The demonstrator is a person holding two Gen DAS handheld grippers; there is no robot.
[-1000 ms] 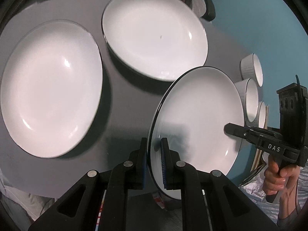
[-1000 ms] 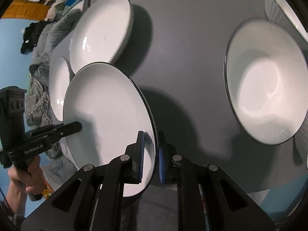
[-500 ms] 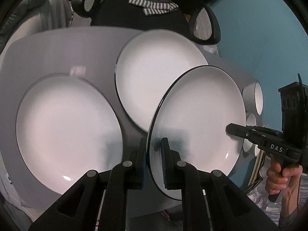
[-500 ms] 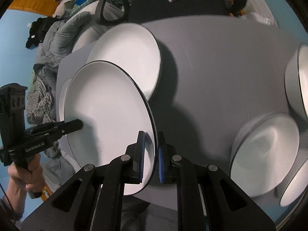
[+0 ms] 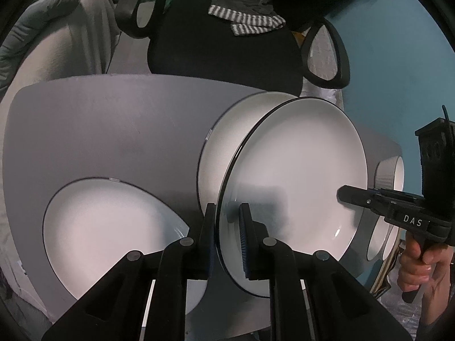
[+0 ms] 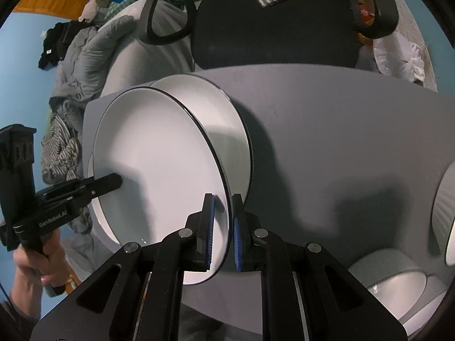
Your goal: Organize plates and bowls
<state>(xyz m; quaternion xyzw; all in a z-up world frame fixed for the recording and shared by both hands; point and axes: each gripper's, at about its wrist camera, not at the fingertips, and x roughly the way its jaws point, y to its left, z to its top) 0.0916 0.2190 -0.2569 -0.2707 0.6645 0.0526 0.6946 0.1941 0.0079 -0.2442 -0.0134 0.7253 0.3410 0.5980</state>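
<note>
Two tools of mine clamp one white plate (image 5: 295, 170) by opposite rims — left tool (image 5: 227, 238) near its lower edge, right tool (image 6: 223, 233) across from it. It hangs tilted above a second plate (image 6: 227, 130) lying on the grey tabletop (image 5: 113, 130). Behind the tabletop stands a black chair (image 6: 270, 22) with a striped cloth (image 5: 247, 20) draped over it. Only the left view shows a third plate (image 5: 108, 227); the right view shows ribbed bowls (image 6: 398, 281) — and a heap of bedding (image 6: 85, 56). Lettering reads "DAS" on my right tool and "GenRobot.AI" on my left.
</note>
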